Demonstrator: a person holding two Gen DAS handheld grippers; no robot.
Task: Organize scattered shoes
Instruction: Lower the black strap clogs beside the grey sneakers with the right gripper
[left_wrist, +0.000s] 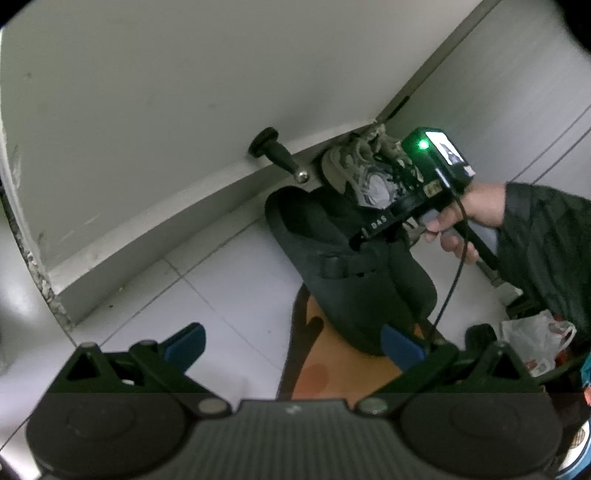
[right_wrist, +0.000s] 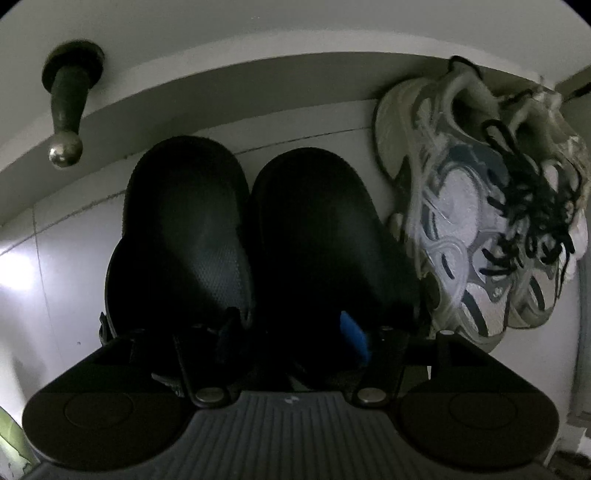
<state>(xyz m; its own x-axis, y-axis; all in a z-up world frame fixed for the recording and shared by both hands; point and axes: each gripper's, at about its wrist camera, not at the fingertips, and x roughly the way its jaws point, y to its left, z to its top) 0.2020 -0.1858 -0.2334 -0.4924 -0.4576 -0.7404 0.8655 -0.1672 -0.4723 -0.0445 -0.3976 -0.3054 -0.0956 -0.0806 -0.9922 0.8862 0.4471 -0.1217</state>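
Two black clogs lie side by side on the tiled floor, toes toward the baseboard: the left clog (right_wrist: 184, 221) and the right clog (right_wrist: 325, 229). My right gripper (right_wrist: 291, 332) reaches over the right clog's heel end, its blue fingertips (right_wrist: 352, 334) partly closed around it. White and grey sneakers (right_wrist: 480, 206) with black laces lie to the right, in the corner. In the left wrist view the clogs (left_wrist: 351, 266) show beneath the right gripper (left_wrist: 428, 177). My left gripper (left_wrist: 291, 343) is open and empty above an orange-soled shoe (left_wrist: 332, 369).
A black door stopper with a metal ball tip (right_wrist: 66, 125) sticks out of the wall (left_wrist: 147, 92) left of the clogs. A plastic bag (left_wrist: 535, 343) and other clutter lie at the right. A door (left_wrist: 517, 92) stands behind the sneakers.
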